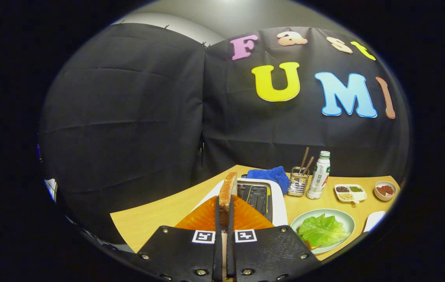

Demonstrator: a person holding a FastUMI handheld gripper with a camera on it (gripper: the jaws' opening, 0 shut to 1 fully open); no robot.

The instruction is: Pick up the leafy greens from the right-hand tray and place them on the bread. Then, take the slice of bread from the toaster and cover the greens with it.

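Note:
My gripper (224, 203) is shut on a slice of toasted bread (228, 188), which stands on edge between the two fingers, lifted above the toaster. The white toaster (281, 203) lies just ahead and to the right of the fingers, its dark slots showing. Right of the toaster sits a pale green plate (345, 221) with a leafy green (321, 230) lying on it; a bit of brown bread edge peeks from under the leaf.
Behind the toaster lie a blue cloth (273, 174), a wire holder with chopsticks (298, 184) and a white bottle (319, 180). Farther right are a small divided dish (350, 192) and a bowl of red bits (385, 190). A white object (374, 220) lies beside the plate.

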